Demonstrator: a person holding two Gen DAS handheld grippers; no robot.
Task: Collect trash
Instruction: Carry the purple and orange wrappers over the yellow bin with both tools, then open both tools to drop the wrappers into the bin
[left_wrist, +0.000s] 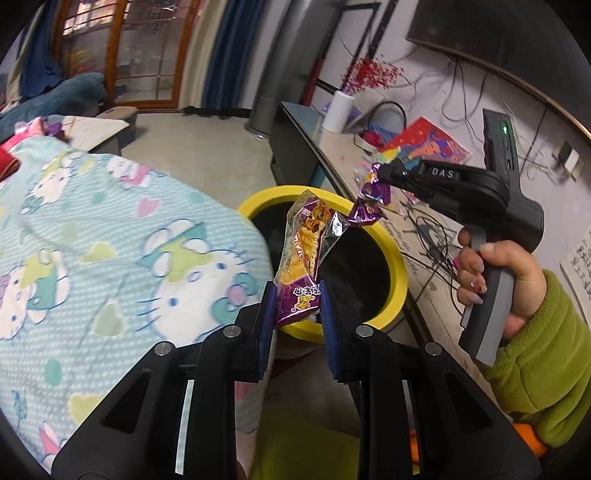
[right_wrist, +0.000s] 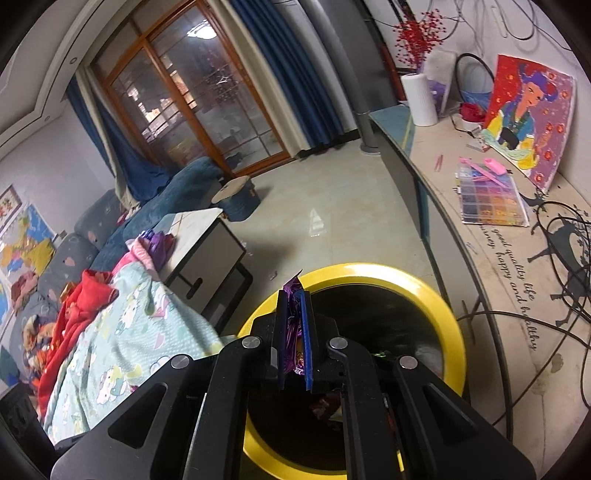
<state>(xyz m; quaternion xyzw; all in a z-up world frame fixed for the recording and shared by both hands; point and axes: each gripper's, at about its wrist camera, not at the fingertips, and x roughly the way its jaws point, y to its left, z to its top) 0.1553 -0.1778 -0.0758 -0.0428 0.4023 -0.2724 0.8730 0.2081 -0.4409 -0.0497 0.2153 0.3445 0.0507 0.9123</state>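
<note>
My left gripper is shut on the lower end of a clear and purple snack wrapper, held upright over the near rim of a yellow-rimmed black trash bin. My right gripper is shut on a small purple wrapper above the bin. In the left wrist view the right gripper shows at upper right, with that purple wrapper hanging over the bin's far rim.
A bed with a Hello Kitty blanket lies left of the bin. A long counter with cables, a paper roll and a painting runs on the right. A low table and tiled floor lie beyond.
</note>
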